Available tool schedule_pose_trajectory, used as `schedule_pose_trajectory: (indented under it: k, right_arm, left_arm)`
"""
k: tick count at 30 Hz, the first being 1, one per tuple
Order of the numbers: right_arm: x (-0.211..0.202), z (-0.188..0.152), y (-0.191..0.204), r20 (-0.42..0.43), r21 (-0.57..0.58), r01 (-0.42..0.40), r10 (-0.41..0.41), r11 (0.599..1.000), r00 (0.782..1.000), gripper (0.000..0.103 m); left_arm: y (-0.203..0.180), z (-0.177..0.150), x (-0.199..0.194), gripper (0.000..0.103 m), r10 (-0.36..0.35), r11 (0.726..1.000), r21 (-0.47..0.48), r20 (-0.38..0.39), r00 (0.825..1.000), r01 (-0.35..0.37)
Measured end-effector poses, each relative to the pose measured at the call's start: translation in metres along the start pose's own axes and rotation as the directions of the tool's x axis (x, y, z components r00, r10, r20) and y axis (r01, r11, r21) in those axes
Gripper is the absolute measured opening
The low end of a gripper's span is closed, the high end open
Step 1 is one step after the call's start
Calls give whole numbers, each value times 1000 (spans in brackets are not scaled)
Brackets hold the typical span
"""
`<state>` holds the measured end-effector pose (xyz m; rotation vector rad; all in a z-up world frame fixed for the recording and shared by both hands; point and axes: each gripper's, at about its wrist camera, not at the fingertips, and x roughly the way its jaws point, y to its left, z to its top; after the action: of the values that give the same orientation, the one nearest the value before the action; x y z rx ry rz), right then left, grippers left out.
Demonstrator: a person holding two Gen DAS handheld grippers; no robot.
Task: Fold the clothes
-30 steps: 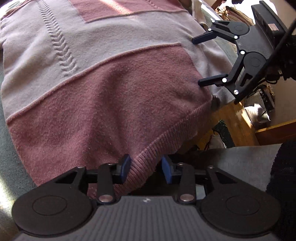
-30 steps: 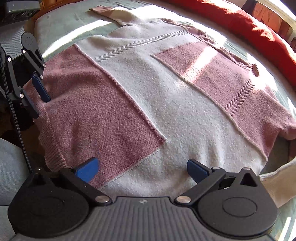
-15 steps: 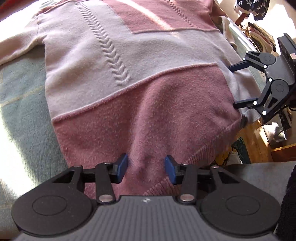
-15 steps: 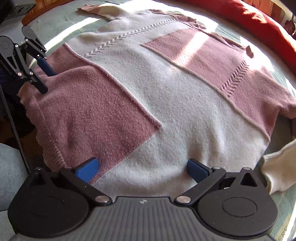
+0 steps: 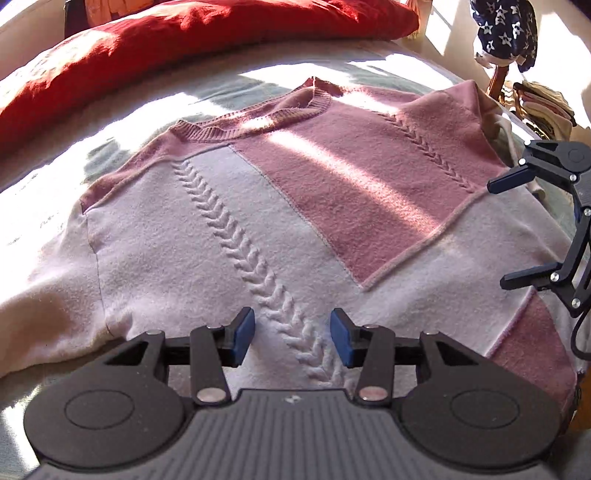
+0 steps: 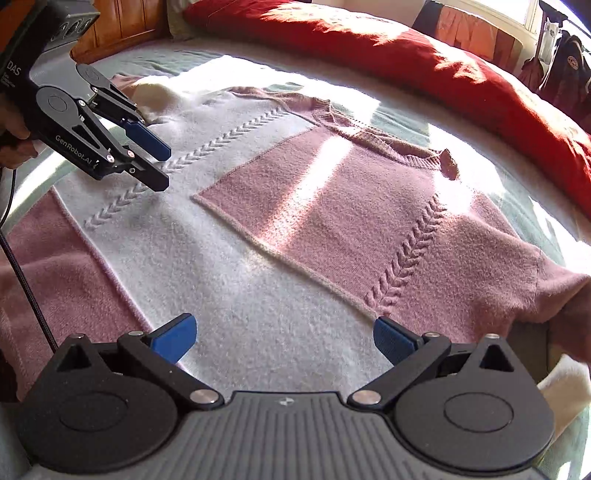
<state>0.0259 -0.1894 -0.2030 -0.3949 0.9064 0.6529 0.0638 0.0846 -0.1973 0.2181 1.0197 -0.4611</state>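
Your left gripper [image 5: 292, 336] hovered half open over the cable stitch of the pink-and-white sweater [image 5: 258, 221], which lay flat on the bed [image 6: 388, 110]; your right gripper [image 6: 284, 338] gaped wide at three o'clock, both empty, red pillow [image 5: 184, 33] at twelve

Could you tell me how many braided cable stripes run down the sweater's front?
2: one stripe on the white panel under the left gripper, one stripe on the pink panel toward the right sleeve.
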Motion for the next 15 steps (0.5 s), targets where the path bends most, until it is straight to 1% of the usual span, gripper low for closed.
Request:
schedule_pose_trajectory:
  k: [1, 3, 4, 6, 7, 9, 10, 11, 12, 14, 15]
  right_arm:
    - [4, -2, -5, -14, 11, 6, -6, 1000, 1000, 103]
    - [5, -14, -19, -46, 62, 13, -10, 998, 999, 103]
    - [0, -26, -26, -56, 116, 8, -2, 993, 998, 103]
    - [-12, -47, -33, -79, 189, 19, -4, 982, 997, 103]
    - [-17, -54, -34, -91, 206, 25, -6, 978, 996, 103]
    - [-28, -58, -27, -113, 188, 50, -29, 981, 993, 103]
    - [-31, -56, -22, -131, 175, 66, -43, 982, 990, 103]
    - [-34, -54, -17, -134, 167, 70, -48, 983, 990, 103]
    - [-37, -52, -13, -122, 160, 62, -43, 985, 992, 103]
    - [-41, -48, 2, -90, 112, 36, -26, 993, 996, 103]
    - [-40, -48, 10, -90, 74, 23, -17, 997, 996, 103]
  left_arm:
    - [8, -6, -1, 52, -5, 1000, -17, 6, 1000, 6]
    - [19, -19, -8, 53, 14, 999, -41, 1, 1000, -14]
    - [24, -26, -13, 53, 30, 998, -51, -14, 999, -31]
    - [30, -35, -24, 55, 50, 994, -91, -45, 998, -54]
    - [31, -38, -30, 55, 62, 992, -109, -64, 996, -69]
    - [24, -35, -40, 54, 97, 988, -114, -92, 991, -107]
    - [18, -32, -45, 54, 99, 988, -106, -86, 991, -108]
    - [10, -30, -50, 55, 84, 992, -93, -61, 995, -90]
    - [0, -28, -53, 56, 69, 995, -69, -40, 997, -72]
    - [-23, -25, -53, 58, 33, 999, 6, -16, 999, -33]
    - [-35, -25, -51, 58, 11, 999, 48, -15, 1000, -10]
